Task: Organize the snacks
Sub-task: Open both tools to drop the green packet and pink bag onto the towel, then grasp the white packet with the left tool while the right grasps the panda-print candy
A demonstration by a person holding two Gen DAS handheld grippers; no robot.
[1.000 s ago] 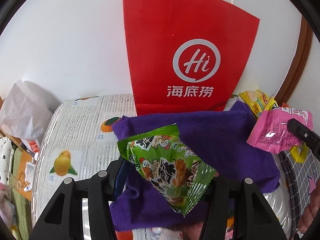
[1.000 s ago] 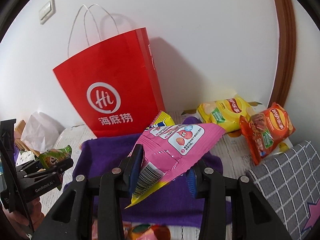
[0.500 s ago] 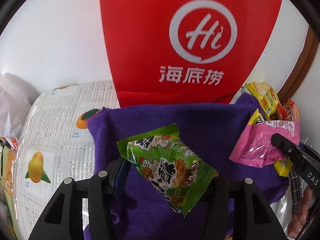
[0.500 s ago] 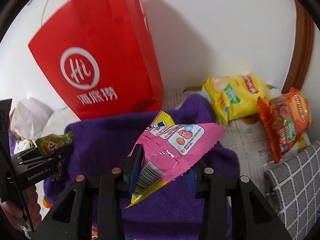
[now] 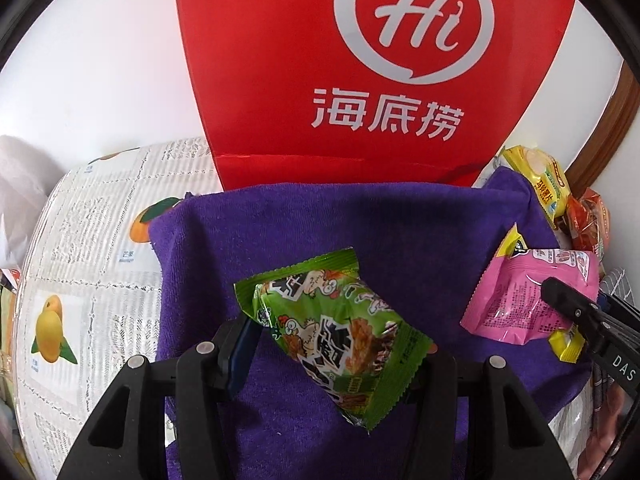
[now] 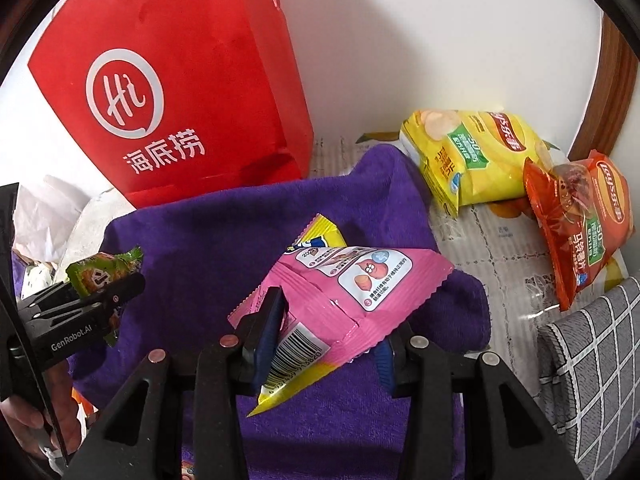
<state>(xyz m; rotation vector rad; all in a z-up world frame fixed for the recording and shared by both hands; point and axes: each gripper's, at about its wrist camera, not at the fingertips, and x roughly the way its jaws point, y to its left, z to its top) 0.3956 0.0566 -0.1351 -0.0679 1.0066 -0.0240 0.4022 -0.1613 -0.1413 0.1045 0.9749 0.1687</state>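
Note:
My left gripper (image 5: 332,344) is shut on a green snack packet (image 5: 340,328) and holds it over the purple towel (image 5: 360,224). My right gripper (image 6: 332,332) is shut on a pink snack packet (image 6: 344,296) with a yellow end, also over the towel (image 6: 208,236). In the left wrist view the pink packet (image 5: 520,304) shows at the right in the other gripper. In the right wrist view the green packet (image 6: 104,276) shows at the left. A red paper bag (image 5: 360,72) stands upright behind the towel against the wall.
A yellow chip bag (image 6: 468,156) and an orange chip bag (image 6: 580,216) lie at the right by the wall. A grey checked cloth (image 6: 592,372) is at the right. White crumpled plastic (image 6: 48,216) lies at the left. A fruit-print tablecloth (image 5: 92,264) covers the table.
Both grippers moved forward and lower toward the red bag, each still holding its packet. The bag and towel now look larger and closer.

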